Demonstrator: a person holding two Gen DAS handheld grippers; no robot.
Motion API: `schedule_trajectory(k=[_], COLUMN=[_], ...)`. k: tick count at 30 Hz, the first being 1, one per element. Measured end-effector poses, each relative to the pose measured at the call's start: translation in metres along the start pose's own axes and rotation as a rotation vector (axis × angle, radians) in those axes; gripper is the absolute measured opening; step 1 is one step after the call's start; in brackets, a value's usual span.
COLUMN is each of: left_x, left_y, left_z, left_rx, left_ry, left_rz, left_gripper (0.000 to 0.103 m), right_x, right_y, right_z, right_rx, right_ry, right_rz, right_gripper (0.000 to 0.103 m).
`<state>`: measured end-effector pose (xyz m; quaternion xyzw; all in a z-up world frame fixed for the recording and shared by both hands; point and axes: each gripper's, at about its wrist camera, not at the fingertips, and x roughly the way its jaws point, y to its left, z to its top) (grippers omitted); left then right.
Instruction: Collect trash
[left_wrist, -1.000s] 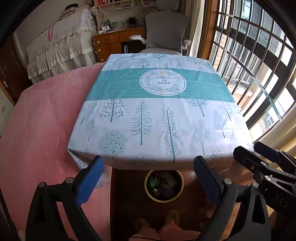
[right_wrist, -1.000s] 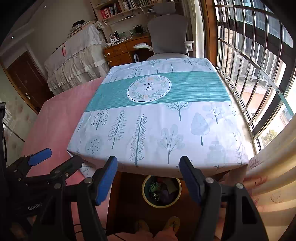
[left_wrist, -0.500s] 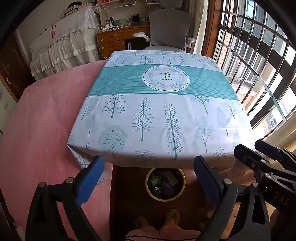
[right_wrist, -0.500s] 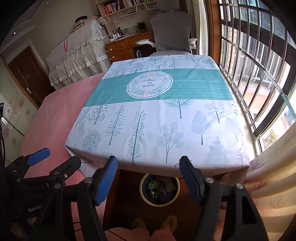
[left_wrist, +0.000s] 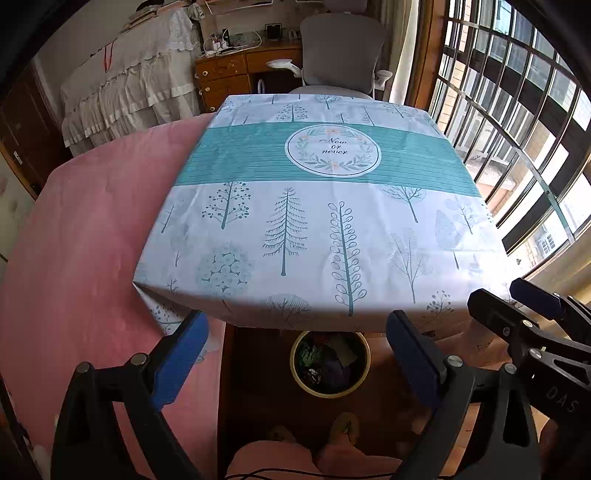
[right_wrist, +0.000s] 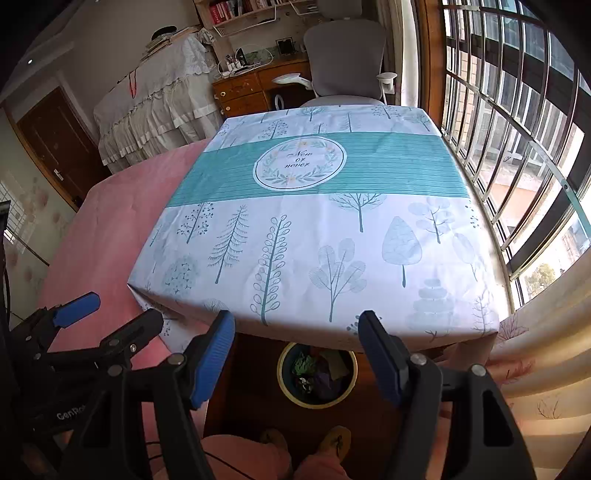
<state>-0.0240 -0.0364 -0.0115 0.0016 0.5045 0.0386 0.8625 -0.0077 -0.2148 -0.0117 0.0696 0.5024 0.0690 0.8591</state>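
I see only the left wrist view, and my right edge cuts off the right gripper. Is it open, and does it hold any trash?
Observer: The right gripper is open, with nothing between its fingers.
Operator: It hides from me the near right corner of the table. Is trash there?
Observer: No trash shows on that corner; a curtain hangs beside it.
Operator: And what is above the desk?
Observer: A shelf that carries a row of books.
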Motion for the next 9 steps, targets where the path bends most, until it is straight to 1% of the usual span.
schedule_trajectory(k=[9], left_x=[0.0022], left_y=[0.0005], left_z=[0.0017], left_rx=[-0.012], left_ry=[0.001], left_rz=[-0.01], left_gripper=[0.096], right_x=[0.0012], right_y=[-0.0027], right_z=[0.0019], right_rx=[-0.014], right_ry=[0.002], right_rz=[0.001], right_gripper=[0.07])
